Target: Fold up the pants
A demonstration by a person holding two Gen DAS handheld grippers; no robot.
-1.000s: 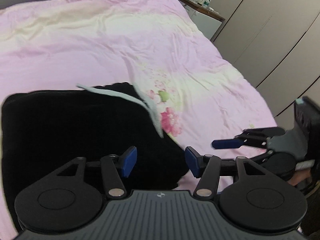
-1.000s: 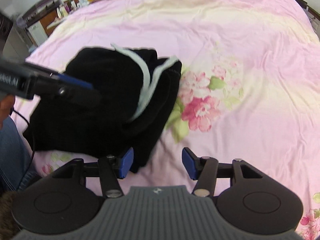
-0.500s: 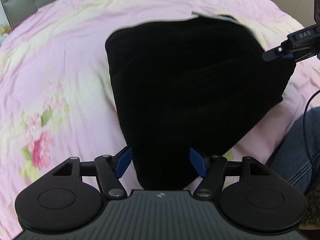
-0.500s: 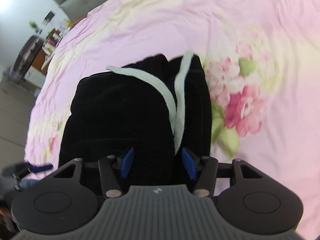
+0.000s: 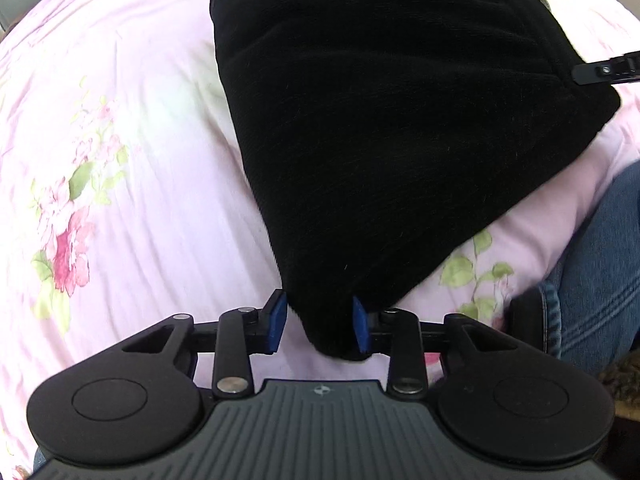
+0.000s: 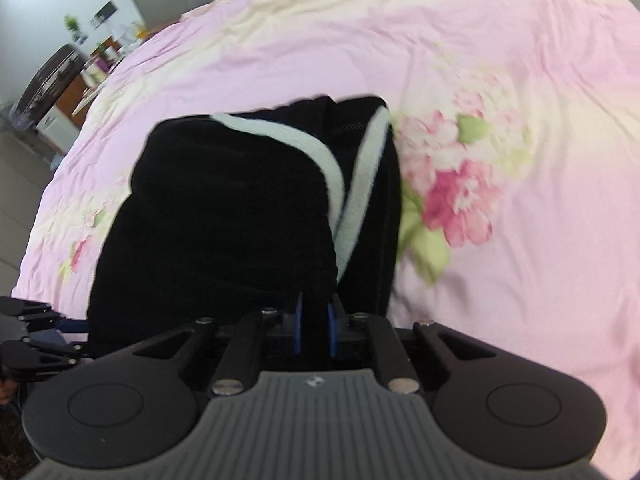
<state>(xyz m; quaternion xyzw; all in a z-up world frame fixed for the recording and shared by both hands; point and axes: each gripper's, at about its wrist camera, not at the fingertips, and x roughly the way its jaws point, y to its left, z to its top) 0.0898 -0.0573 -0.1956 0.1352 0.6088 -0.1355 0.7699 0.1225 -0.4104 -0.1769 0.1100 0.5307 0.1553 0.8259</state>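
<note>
A pink floral-print bed sheet (image 6: pixel 500 80) carries folded black corduroy pants (image 6: pixel 224 216) with white stripes. The left claw (image 5: pixel 319 328) stands partly open around one corner of the fabric; the right claw (image 6: pixel 315 330) is pinched narrowly on the pants' near edge.

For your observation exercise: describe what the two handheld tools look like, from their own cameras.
Both match. The left tool and right tool have blue pads on black linkage arms with silver pivot pins, two round black discs, and a ribbed grey centre plate bearing a small emblem. No cables or sleeves show.
</note>
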